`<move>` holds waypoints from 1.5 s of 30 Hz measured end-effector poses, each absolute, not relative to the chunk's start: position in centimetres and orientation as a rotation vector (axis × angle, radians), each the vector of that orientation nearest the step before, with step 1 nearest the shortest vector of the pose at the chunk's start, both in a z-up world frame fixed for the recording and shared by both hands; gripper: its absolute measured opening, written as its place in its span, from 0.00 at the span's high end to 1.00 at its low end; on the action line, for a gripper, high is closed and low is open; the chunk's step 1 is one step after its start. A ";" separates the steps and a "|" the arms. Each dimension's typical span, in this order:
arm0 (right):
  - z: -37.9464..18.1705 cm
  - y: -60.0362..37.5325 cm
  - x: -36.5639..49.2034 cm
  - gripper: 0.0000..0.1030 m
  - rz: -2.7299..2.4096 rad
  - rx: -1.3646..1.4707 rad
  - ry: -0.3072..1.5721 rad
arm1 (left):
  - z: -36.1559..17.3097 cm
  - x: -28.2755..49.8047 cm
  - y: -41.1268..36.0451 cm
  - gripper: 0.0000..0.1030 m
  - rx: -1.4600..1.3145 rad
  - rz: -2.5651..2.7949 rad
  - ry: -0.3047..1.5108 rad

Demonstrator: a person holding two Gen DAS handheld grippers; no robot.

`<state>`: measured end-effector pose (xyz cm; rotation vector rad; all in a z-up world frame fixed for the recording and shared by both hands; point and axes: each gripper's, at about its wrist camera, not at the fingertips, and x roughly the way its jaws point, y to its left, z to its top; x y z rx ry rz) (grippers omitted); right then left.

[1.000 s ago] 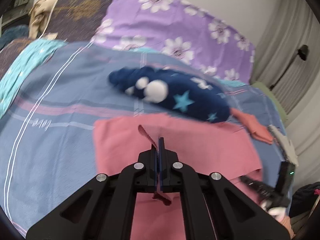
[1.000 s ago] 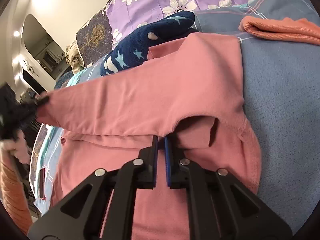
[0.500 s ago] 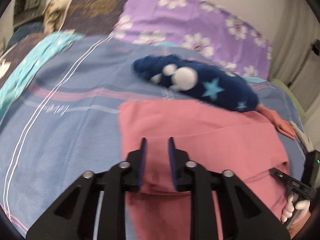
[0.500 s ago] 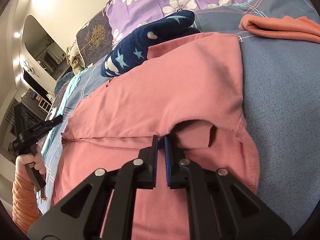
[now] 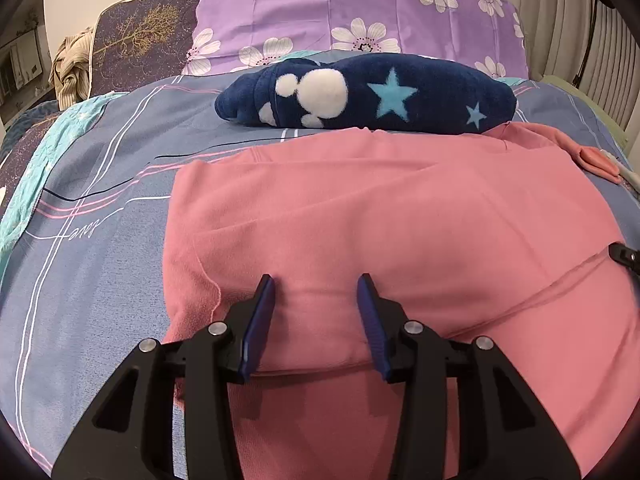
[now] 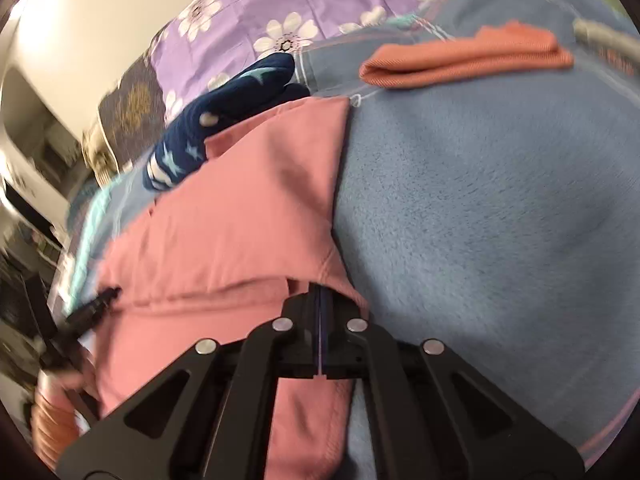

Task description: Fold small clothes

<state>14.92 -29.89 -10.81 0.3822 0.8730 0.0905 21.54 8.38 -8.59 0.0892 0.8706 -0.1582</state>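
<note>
A pink garment (image 5: 400, 220) lies folded over on the blue bedspread (image 5: 100, 220). My left gripper (image 5: 316, 284) hovers low over its near fold. Its jaws are opening, and the blue pads (image 5: 260, 320) stand apart with nothing pinched between them. In the right wrist view the pink garment (image 6: 240, 208) fills the left half. My right gripper (image 6: 322, 292) is shut at the fold's right corner, where a lip of cloth covers its tips. I cannot tell whether any cloth is pinched. Each gripper shows at the edge of the other's view.
A navy fleece with stars (image 5: 368, 96) lies just behind the pink garment. A folded orange cloth (image 6: 464, 60) sits at the far right on the bedspread. Purple flowered pillows (image 5: 360, 8) line the headboard. A floor lamp and curtain stand at the right.
My left gripper let go of the pink corner, opened and dropped down to the fold; the lifted half now lies flat. My right gripper closed fully and swung toward the garment's right edge.
</note>
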 end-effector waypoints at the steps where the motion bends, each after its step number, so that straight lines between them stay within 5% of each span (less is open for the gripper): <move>1: -10.2 -29.2 14.5 0.97 0.100 0.337 0.882 | -8.5 21.4 8.5 0.57 0.082 -0.161 0.871; 9: -4.8 -27.4 15.6 0.84 0.265 0.305 0.771 | -9.0 22.2 8.3 0.56 0.094 -0.156 0.871; 13: -7.6 -27.0 19.4 0.84 0.144 0.255 0.870 | -9.1 22.5 8.4 0.56 0.083 -0.161 0.870; 14: -9.2 -27.2 20.1 0.85 0.060 0.192 0.925 | -9.1 22.5 8.5 0.56 0.078 -0.163 0.870; 15: -10.8 -27.8 20.1 0.99 0.050 0.170 0.918 | -9.1 22.5 8.5 0.55 0.076 -0.164 0.869; 20: -9.5 -29.2 18.8 1.00 0.049 0.200 0.904 | -9.2 22.8 8.6 0.54 0.064 -0.173 0.871; 23: -7.7 -30.3 19.6 0.88 0.071 0.269 0.873 | -9.3 22.9 8.6 0.52 0.059 -0.179 0.873; 26: -7.0 -32.1 22.8 0.61 0.073 0.329 0.877 | -9.3 22.9 8.5 0.52 0.066 -0.177 0.871; 30: -9.9 -34.5 28.2 0.56 0.101 0.553 0.969 | -9.4 22.9 8.4 0.52 0.071 -0.174 0.870; 32: -9.9 -33.4 29.0 0.89 0.150 0.501 0.969 | -9.4 22.9 8.5 0.52 0.065 -0.177 0.870; 33: -9.5 -32.4 29.0 0.94 0.132 0.417 0.971 | -9.4 22.9 8.5 0.52 0.063 -0.178 0.870; 38: -9.7 -31.8 29.4 1.00 -0.236 -0.005 0.909 | -9.4 23.0 8.7 0.51 0.046 -0.188 0.871; 45: -5.6 -29.5 21.9 0.95 0.060 0.130 0.784 | -9.4 23.0 8.5 0.50 0.050 -0.189 0.871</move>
